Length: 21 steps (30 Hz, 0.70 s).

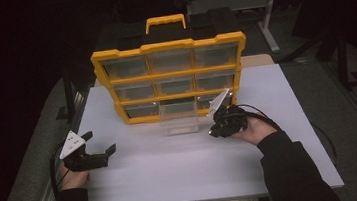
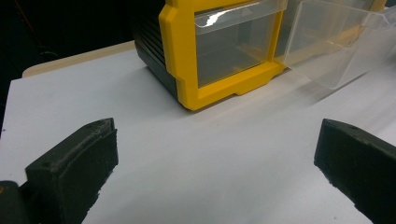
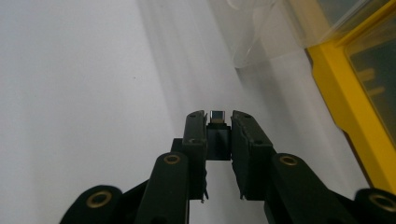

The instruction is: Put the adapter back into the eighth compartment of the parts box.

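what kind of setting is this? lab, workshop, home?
Probably a lab or data-collection bench, not a home. A person works handheld grippers, left gripper open and right gripper shut on a small dark part, over a bare white tabletop holding a yellow parts organizer with one clear drawer pulled out. Surroundings are dark.

One yellow organizer point(image 1: 171, 76), nine clear drawers, one pulled-out drawer point(image 1: 179, 118), two grippers

Pulled-out drawer point(image 1: 179, 122) amid open tabletop point(image 1: 174, 171)
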Each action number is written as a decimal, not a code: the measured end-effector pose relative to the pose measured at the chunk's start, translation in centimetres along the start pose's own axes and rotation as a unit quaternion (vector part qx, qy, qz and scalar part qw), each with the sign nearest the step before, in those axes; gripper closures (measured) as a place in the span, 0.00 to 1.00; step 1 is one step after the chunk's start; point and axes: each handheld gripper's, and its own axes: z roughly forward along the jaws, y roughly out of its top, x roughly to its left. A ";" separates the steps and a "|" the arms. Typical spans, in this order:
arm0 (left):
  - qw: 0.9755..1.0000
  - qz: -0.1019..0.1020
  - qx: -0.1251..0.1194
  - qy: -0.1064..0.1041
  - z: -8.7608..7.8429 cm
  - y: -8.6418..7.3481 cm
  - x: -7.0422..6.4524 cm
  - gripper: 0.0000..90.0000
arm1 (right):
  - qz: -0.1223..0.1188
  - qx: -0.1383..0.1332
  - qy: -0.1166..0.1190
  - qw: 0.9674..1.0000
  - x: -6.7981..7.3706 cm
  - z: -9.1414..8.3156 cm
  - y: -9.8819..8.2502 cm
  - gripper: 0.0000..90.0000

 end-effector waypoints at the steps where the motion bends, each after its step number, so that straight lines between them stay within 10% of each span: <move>1: 1.000 0.000 0.000 0.000 0.0 0.0 0.0 0.00 | -0.002 -0.002 -0.001 1.000 0.0 -0.1 0.1 0.83; 21: 1.000 0.000 0.001 0.000 0.0 0.0 0.0 0.00 | -0.011 -0.026 -0.018 0.999 -0.6 -2.9 1.4 0.83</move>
